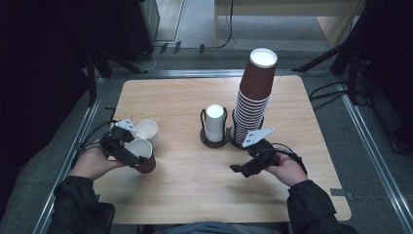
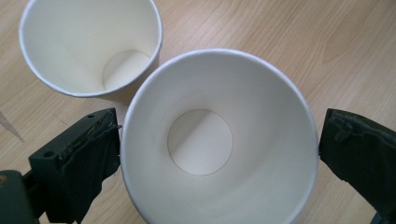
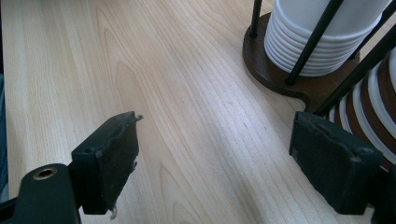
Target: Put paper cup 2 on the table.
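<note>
The brown paper cup [image 1: 143, 157] stands on the near left part of the table [image 1: 185, 185], between the jaws of the left hand-held gripper [image 1: 127, 151], which are spread as wide as they go; in the left gripper view the cup [image 2: 219, 140] sits mouth up with a white inside, one pad [image 2: 95, 154] right at its rim and the other pad just off it, neither squeezing the wall out of round. Just beyond it, on the far side, a second cup [image 1: 148, 130] stands touching or nearly touching it; the left gripper view shows this cup [image 2: 88, 44] as also empty and mouth up. Near the middle of the table a dark wooden holder [image 1: 214, 141] with black rods carries a short stack of white cups [image 1: 215, 122], and just to its right rises a tall, leaning stack of brown cups [image 1: 253, 97]. The right hand-held gripper [image 1: 251, 163] hovers near that holder, jaws wide apart and holding nothing. The right gripper view brings out the ridged rims of the white stack [image 3: 322, 42], the holder's round base [image 3: 280, 70] and its rods, seen close. The table is pale wood with a clear grain, rounded at the corners, framed by metal rails [image 1: 375, 161] on a grey floor, with cables [image 1: 331, 92] lying at the right and dark surroundings.
</note>
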Available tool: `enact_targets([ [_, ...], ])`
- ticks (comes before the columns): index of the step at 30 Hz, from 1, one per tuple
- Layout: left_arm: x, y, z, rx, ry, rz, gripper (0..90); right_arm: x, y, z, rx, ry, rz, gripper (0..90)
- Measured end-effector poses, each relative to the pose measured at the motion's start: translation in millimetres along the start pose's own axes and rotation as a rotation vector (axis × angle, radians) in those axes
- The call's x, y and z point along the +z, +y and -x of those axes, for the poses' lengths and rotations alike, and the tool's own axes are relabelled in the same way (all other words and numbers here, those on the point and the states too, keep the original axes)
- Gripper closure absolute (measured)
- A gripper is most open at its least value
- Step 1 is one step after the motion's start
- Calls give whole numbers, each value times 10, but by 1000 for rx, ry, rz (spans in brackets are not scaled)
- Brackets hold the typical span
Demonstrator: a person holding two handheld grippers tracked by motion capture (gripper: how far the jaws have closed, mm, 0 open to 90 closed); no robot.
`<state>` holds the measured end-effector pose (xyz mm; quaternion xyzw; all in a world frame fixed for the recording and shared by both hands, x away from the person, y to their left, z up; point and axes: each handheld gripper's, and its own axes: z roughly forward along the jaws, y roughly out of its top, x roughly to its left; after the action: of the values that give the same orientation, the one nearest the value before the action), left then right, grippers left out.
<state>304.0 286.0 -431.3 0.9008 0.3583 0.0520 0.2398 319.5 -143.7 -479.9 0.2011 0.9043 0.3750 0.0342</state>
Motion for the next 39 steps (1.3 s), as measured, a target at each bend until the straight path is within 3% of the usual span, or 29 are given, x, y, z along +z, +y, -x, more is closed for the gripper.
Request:
enact_targets([
  [9, -166, 10, -1, -29, -7, 66, 0, 1, 0, -5, -4, 1, -2, 161],
  [14, -241, 68, 25, -44, 20, 88, 0, 6, 0, -14, -7, 1, -5, 161],
  [21, -255, 170, 73, -61, -25, 139, 0, 6, -2, -27, -9, 5, -8, 161],
  [23, -244, 210, 98, -59, -48, 149, 0, 7, -1, -30, -10, 5, -7, 161],
  [31, -94, 378, 259, 4, -64, 122, 0, 9, -4, -61, -13, 5, -8, 161],
  [39, 77, 557, 417, 17, -116, 122, 0, 10, -11, -86, -16, 7, -11, 161],
])
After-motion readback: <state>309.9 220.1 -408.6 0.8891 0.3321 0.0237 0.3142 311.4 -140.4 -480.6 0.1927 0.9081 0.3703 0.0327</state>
